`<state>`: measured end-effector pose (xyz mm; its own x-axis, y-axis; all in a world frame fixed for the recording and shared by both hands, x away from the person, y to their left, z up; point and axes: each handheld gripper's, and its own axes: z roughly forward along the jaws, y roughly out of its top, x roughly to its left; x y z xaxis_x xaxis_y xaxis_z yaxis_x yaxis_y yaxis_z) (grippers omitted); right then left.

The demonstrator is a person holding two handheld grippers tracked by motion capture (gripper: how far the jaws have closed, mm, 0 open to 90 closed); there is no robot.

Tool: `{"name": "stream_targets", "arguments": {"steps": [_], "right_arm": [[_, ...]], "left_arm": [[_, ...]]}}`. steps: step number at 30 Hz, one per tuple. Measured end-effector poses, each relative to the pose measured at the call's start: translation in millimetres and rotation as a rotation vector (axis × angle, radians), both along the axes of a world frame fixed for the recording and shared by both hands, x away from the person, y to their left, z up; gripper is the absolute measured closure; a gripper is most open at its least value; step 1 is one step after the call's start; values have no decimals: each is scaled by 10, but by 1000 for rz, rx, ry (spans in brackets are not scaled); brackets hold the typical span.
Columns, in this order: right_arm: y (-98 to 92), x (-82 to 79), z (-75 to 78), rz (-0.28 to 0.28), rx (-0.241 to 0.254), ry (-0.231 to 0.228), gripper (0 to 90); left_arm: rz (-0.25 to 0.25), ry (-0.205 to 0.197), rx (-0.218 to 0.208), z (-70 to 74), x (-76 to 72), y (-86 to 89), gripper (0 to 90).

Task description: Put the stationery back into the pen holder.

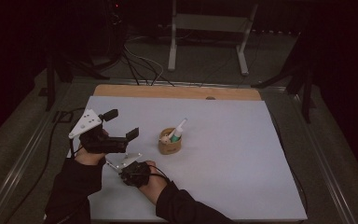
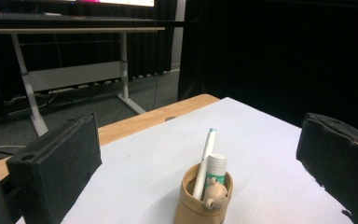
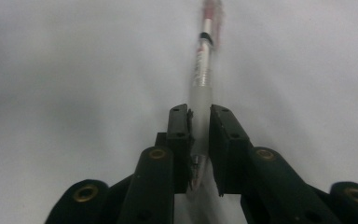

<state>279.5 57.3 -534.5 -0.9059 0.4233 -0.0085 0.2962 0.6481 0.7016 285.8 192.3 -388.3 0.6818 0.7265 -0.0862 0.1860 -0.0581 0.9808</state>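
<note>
The right gripper [image 3: 199,140] is clamped on a clear pen [image 3: 204,70] lying flat on the grey table [image 1: 242,158] — the grasp looks made, the lift not yet begun. The left gripper [image 1: 121,123] hangs with jaws spread wide, nothing between them, facing the brown cup [image 1: 169,143] nearby. Next, I judge, comes raising the pen and tipping it upright — into that cup beside the other pens.
</note>
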Motion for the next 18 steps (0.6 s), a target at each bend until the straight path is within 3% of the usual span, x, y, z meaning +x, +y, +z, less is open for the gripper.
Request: {"name": "stream_targets", "arguments": {"steps": [8, 18], "right_arm": [[-27, 23, 63, -1, 5, 13, 810], [-251, 47, 238, 10, 26, 9, 809]], "left_arm": [[2, -2, 3, 4, 3, 23, 6], [10, -7, 0, 23, -5, 47, 6]]}}
